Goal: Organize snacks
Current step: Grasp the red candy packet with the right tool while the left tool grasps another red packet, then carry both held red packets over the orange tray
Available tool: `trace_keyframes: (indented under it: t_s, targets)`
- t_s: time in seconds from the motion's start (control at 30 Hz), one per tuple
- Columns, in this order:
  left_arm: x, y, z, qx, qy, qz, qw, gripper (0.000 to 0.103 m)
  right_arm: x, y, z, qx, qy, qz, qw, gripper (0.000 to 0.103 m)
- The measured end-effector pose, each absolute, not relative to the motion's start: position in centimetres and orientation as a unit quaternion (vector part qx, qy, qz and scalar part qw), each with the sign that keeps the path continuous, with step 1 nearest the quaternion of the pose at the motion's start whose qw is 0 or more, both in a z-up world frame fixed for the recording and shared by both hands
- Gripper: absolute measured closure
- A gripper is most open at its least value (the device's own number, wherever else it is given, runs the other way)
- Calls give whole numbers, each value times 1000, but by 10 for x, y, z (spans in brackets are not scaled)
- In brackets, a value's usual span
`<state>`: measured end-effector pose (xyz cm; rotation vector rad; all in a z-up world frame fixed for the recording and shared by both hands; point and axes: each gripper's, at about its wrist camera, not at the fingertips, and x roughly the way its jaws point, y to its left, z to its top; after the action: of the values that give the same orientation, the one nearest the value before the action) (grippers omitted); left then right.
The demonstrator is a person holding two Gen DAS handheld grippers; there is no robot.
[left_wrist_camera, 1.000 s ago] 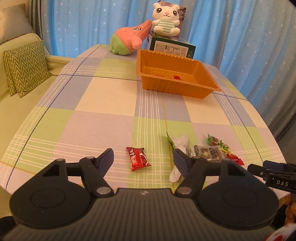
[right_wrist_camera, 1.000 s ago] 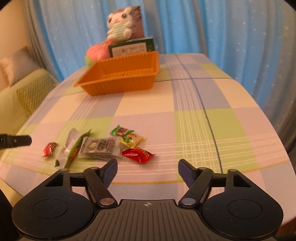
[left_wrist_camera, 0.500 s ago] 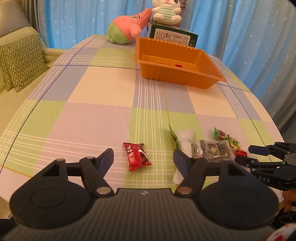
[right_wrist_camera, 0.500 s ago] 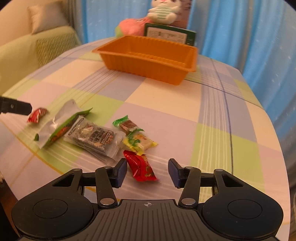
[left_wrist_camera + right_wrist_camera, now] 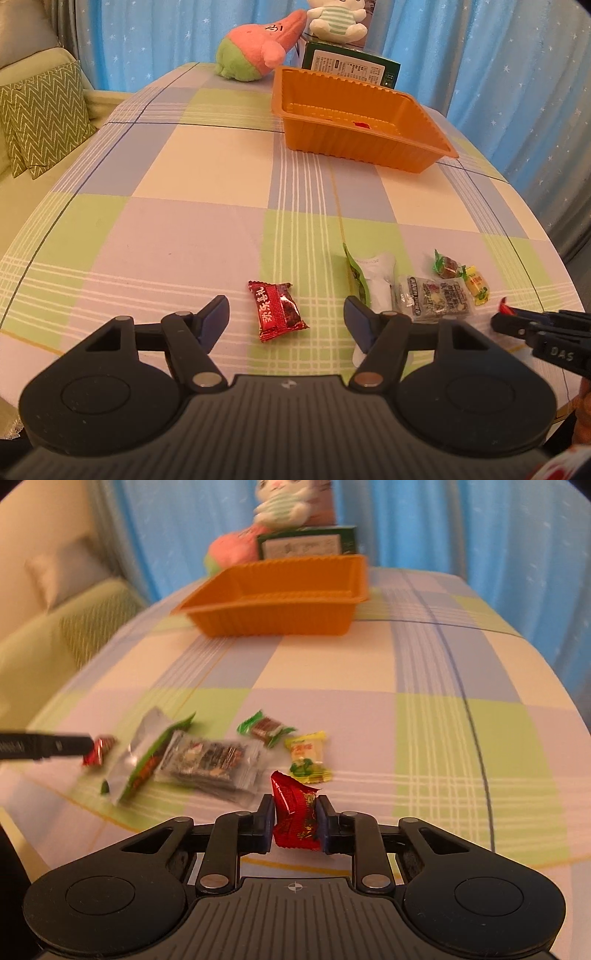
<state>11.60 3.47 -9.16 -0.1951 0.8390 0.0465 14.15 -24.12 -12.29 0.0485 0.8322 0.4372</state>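
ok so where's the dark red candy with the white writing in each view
Left wrist view: the dark red candy lies on the tablecloth low in the middle, between the open left gripper's fingers.
Right wrist view: far left, small and blurred, at the tip of the left gripper's finger.
Shared landmark: the orange tray toward the far end of the table in both.

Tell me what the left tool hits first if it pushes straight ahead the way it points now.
Most likely the dark red candy wrapper, lying on the tablecloth just ahead between the open fingers of the left tool. Beyond it the cloth looks bare up to the orange tray, though depth is uncertain.
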Motion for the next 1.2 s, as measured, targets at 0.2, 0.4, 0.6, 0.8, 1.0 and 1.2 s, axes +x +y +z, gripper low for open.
trace_keyframes:
  t_s: [0.2, 0.4, 0.6, 0.8, 1.0, 1.2]
  targets:
    - [126, 35, -97, -94, 406, 29, 908, 56, 141, -251, -116, 58, 385, 194, 901, 79]
    - [135, 33, -102, -82, 411, 34, 907, 62, 141, -250, -118, 56, 384, 193, 901, 79]
    - [139, 30, -110, -70, 426, 33, 901, 73, 142, -250, -119, 58, 385, 191, 901, 79]
    - [139, 32, -113, -76, 432, 35, 898, 80, 144, -250, -121, 59, 387, 188, 901, 79]
    - [134, 33, -105, -84, 422, 41, 902, 81, 144, -250, -120, 62, 382, 185, 903, 79]
    - [133, 32, -88, -89, 405, 36, 909, 81, 143, -250, -117, 67, 378, 181, 906, 79]
